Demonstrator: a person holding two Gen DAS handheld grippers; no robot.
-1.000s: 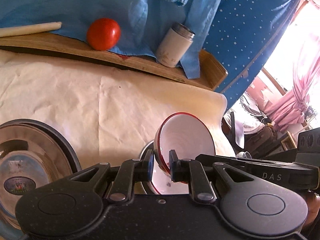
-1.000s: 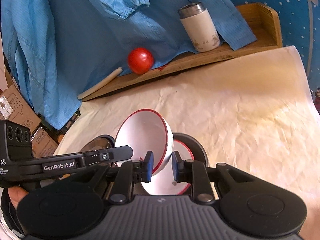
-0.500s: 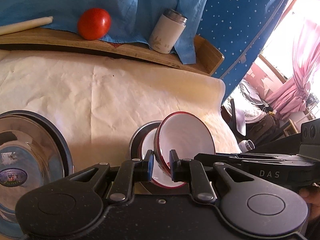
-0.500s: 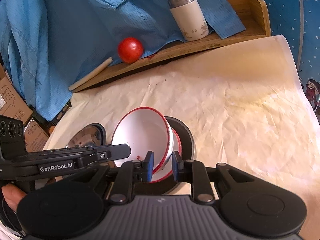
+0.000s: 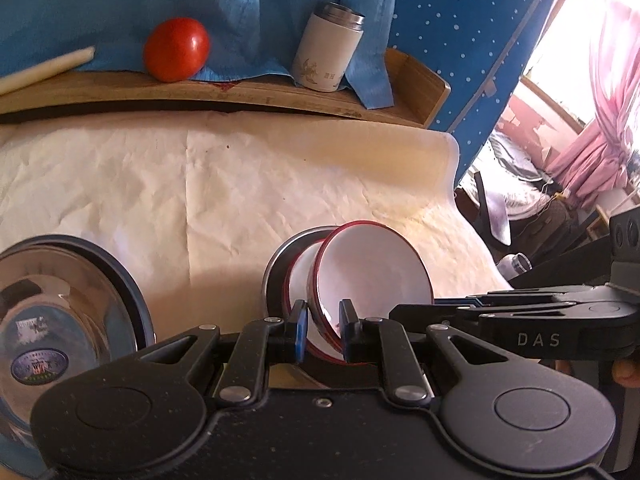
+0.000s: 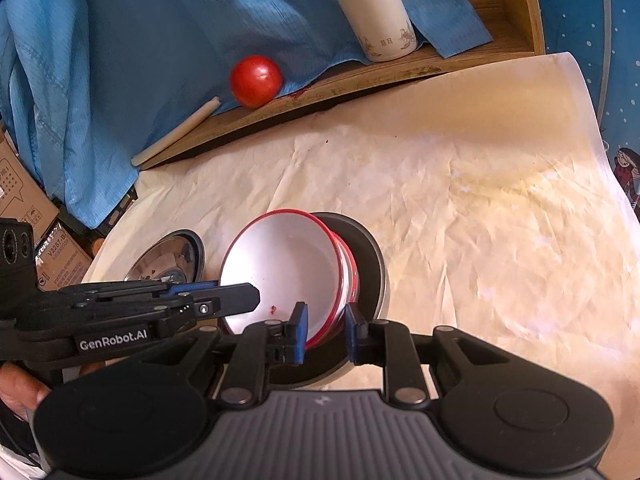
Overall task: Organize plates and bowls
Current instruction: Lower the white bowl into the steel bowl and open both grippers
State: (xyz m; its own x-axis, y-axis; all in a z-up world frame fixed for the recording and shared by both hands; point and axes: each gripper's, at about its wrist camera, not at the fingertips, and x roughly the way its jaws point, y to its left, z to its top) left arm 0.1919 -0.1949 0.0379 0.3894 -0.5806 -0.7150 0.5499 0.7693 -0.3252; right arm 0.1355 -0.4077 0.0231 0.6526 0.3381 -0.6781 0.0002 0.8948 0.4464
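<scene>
A white bowl with a red rim [image 5: 372, 268] [image 6: 284, 268] sits tilted in a second red-rimmed bowl [image 5: 300, 276] [image 6: 350, 268], which rests on a dark round plate [image 5: 276, 276] [image 6: 370, 264]. My left gripper [image 5: 322, 330] and my right gripper [image 6: 325, 330] each straddle the top bowl's rim on opposite sides, with the jaws parted a little wider than the rim. A steel bowl [image 5: 60, 320] [image 6: 168, 256] stands to the left.
The table is covered with cream paper [image 5: 240, 184] [image 6: 480, 200]. At the back, a wooden tray [image 5: 416, 88] [image 6: 500, 12] holds a red tomato [image 5: 176, 54] [image 6: 256, 80], a white thermos [image 5: 326, 54] [image 6: 376, 16] and a pale stick [image 5: 44, 70] [image 6: 176, 132]. Blue cloth hangs behind.
Both grippers have lowered the top bowl into the lower bowl on the dark plate. The jaws of both have opened slightly off the rim.
</scene>
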